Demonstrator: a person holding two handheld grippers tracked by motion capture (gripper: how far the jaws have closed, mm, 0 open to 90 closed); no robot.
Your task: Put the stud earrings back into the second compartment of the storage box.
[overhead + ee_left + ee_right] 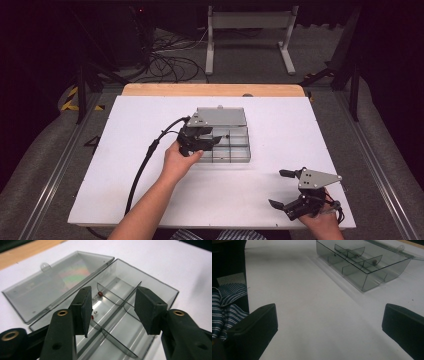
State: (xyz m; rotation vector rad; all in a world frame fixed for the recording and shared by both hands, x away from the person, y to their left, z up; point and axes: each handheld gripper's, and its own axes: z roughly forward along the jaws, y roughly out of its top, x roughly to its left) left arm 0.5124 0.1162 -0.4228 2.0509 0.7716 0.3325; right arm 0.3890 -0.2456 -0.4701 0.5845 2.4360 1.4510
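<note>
Jaws of left gripper (112, 312) stand apart, nothing between them, over the open compartment box (239, 150) mid-bench; two red beads (100, 294) lie just ahead, leftward. Right gripper (285, 189), jaws wide apart, sits well off at near edge.

One clear compartment box (140, 285) with one open lid (50, 290), two small red beads (100, 294), two grippers (200, 137).

No text, label, brand, number or sign can be read anywhere: not on the box (229, 142), its lid (47, 287) or the table (150, 190).
</note>
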